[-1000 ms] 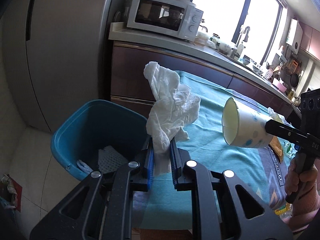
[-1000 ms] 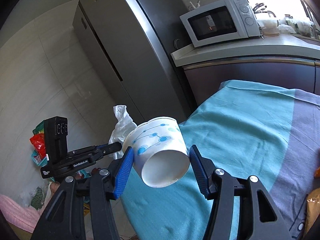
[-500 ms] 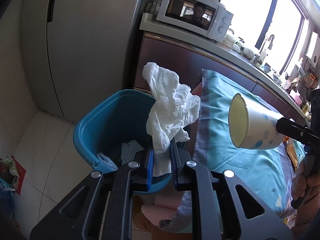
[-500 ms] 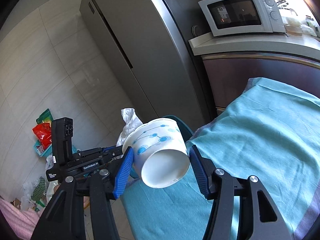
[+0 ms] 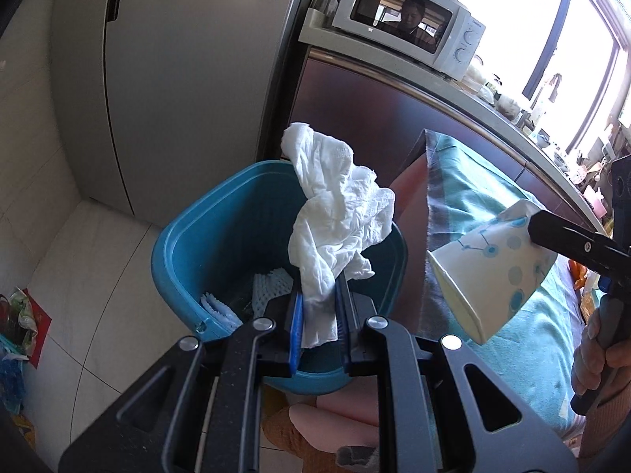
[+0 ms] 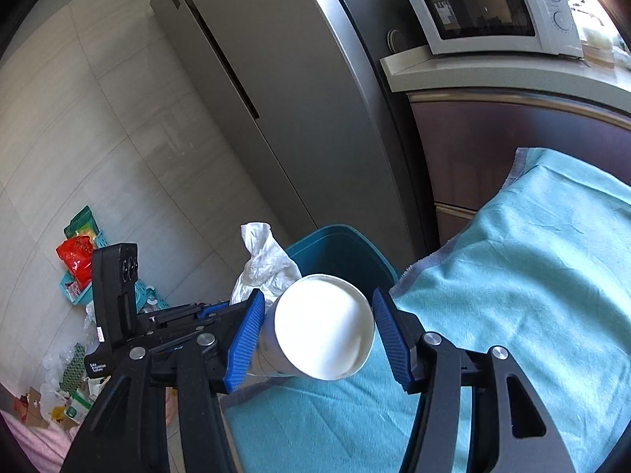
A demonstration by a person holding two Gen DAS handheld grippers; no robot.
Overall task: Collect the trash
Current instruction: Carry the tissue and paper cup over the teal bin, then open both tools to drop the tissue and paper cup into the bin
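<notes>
My left gripper [image 5: 318,311] is shut on a crumpled white tissue [image 5: 335,216] and holds it over the blue trash bin [image 5: 189,244], which stands on the floor by the table's end. White foam netting [image 5: 268,287] lies inside the bin. My right gripper [image 6: 319,335] is shut on a white paper cup [image 6: 323,335] with blue dots, tilted mouth-down beside the bin's right rim [image 5: 493,264]. The tissue [image 6: 264,264] and bin [image 6: 343,252] also show in the right wrist view, just beyond the cup.
A table under a teal cloth [image 6: 532,276] runs to the right of the bin. A grey fridge [image 5: 177,59] and a dark counter with a microwave [image 5: 410,27] stand behind. Bags and clutter [image 6: 79,260] lie on the tiled floor at left.
Both grippers have moved left from over the table to the bin. The tissue now hangs above the bin's opening. The cup has tipped further mouth-down toward the bin.
</notes>
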